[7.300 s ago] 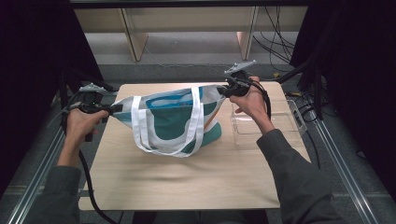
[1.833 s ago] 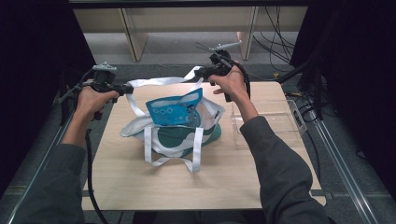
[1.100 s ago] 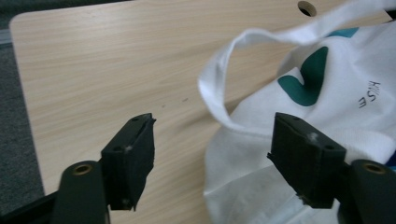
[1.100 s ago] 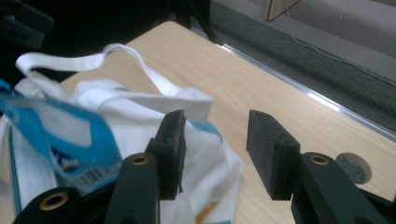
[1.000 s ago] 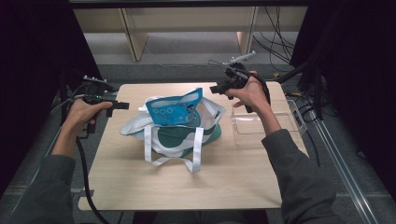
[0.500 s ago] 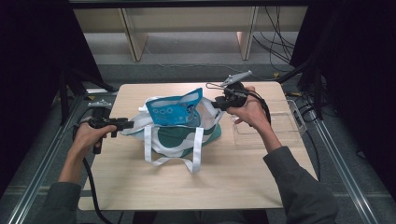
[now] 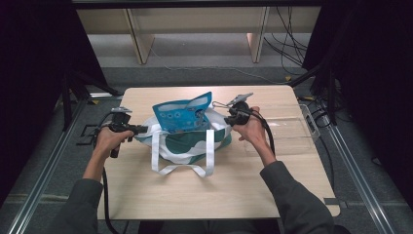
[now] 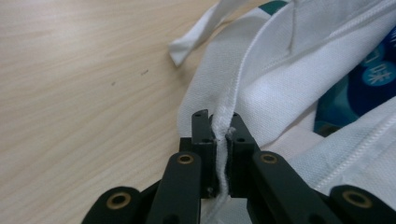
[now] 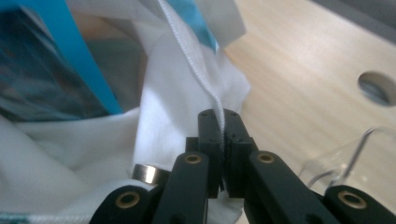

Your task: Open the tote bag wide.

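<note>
A white and teal tote bag (image 7: 187, 145) lies on the table with a blue pouch (image 7: 181, 114) standing up out of its mouth. My left gripper (image 7: 142, 129) is at the bag's left end. Its jaws have just been closing and are now shut on the white stitched hem (image 8: 235, 88), which runs between them in the left gripper view (image 8: 220, 122). My right gripper (image 7: 227, 119) is at the bag's right end. It too has just closed, and it pinches the rim's seam (image 9: 194, 65) in the right gripper view (image 9: 219, 119). The pouch (image 9: 46, 60) shows beside that seam.
One white handle loop (image 7: 182, 168) lies flat toward the table's front edge. A clear plastic tray (image 7: 288, 135) sits just right of my right hand. The wooden table (image 7: 204, 200) has a round hole (image 9: 376, 87) near that tray. A metal snap (image 9: 147, 173) sits inside the bag.
Both hands have come down from above the table to the bag's two ends. Both grippers' jaws have gone from open to shut on the bag's rim.
</note>
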`<state>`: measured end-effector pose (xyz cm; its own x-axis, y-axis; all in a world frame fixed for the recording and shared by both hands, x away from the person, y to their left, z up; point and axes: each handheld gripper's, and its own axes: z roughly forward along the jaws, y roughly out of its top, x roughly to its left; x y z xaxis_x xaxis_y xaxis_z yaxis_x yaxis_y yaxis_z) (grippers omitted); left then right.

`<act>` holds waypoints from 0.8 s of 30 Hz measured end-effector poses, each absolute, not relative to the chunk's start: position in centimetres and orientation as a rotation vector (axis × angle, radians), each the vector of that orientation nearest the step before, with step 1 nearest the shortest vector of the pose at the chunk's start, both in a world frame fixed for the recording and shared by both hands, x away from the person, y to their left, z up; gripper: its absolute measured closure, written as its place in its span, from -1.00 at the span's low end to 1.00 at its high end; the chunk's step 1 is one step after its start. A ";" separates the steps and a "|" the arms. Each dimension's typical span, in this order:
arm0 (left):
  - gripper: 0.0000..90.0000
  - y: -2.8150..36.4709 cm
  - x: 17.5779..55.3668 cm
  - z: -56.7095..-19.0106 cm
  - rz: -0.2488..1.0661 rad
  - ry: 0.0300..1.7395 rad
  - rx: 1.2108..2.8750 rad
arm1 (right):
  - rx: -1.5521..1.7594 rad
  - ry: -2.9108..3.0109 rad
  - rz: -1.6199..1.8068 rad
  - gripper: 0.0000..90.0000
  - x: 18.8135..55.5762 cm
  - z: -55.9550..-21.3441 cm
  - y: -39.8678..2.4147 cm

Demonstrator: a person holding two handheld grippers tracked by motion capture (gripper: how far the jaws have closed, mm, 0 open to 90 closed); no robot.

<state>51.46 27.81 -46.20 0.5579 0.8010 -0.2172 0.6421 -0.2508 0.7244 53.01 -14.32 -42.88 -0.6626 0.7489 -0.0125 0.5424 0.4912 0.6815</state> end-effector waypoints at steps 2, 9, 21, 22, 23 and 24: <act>0.88 27.6 51.7 -46.9 0.234 1.172 1.978 | 1.118 2.427 0.950 0.97 52.4 -43.5 -14.3; 0.88 26.7 51.9 -48.5 0.179 1.177 1.982 | 1.151 2.392 0.974 0.96 50.9 -45.9 -13.9; 0.89 24.4 50.1 -49.5 0.187 1.099 2.109 | 1.198 2.467 0.923 0.96 49.6 -48.8 -14.0; 0.89 24.3 49.8 -49.5 0.186 1.094 2.112 | 1.222 2.457 0.945 0.96 49.6 -48.9 -14.0; 0.89 24.3 49.5 -49.5 0.184 1.087 2.121 | 1.188 2.462 0.932 0.96 49.6 -49.0 -14.2; 0.89 24.3 49.2 -49.5 0.187 1.077 2.127 | 1.230 2.482 0.925 0.96 49.4 -48.8 -14.2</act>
<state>49.20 24.25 -49.49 0.6379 0.7472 -0.1864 0.6404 -0.3801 0.6674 49.35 -14.16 -48.82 -0.6253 0.7765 0.0773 0.6377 0.4515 0.6241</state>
